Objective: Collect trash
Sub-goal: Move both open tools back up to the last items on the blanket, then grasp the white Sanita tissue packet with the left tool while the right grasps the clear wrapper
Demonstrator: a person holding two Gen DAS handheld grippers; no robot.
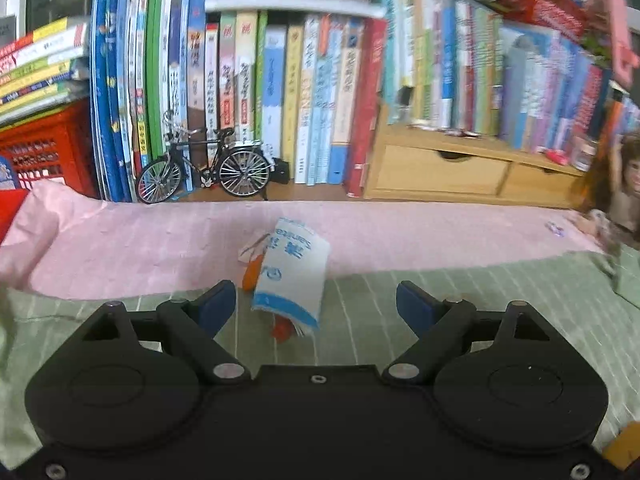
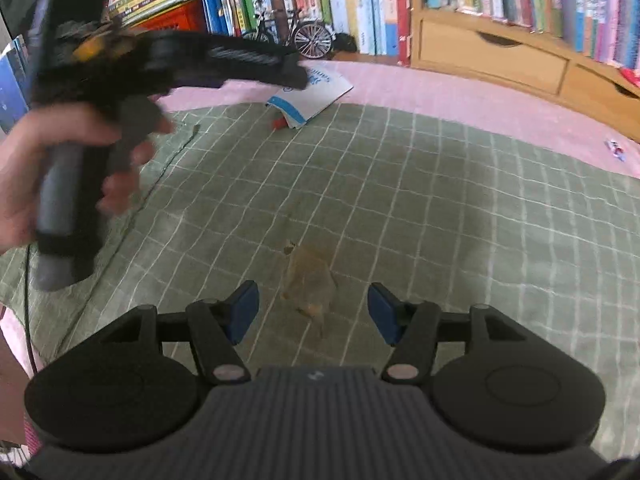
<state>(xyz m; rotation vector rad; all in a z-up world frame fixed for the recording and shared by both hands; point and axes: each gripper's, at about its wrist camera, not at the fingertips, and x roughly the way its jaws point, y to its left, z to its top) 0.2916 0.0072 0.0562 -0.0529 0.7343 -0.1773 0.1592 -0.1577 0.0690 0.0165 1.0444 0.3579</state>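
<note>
A white and blue printed wrapper [image 1: 290, 270] lies on the bed where the green checked sheet meets the pink one, with orange and red scraps [image 1: 282, 330] under it. My left gripper [image 1: 316, 308] is open, its blue pads either side of the wrapper's near end, not touching. In the right wrist view the same wrapper [image 2: 310, 96] lies far ahead, partly hidden by the left gripper held in a hand [image 2: 48, 152]. My right gripper [image 2: 313, 312] is open over a crumpled brownish scrap [image 2: 310, 280] on the green sheet.
Rows of books [image 1: 280, 92] and a small model bicycle [image 1: 204, 168] line the back. A wooden drawer unit [image 1: 452, 168] stands at right, a red crate [image 1: 44, 152] at left. A small wrapper [image 2: 616, 150] lies on the pink sheet at right. A doll [image 1: 624, 184] sits at the far right.
</note>
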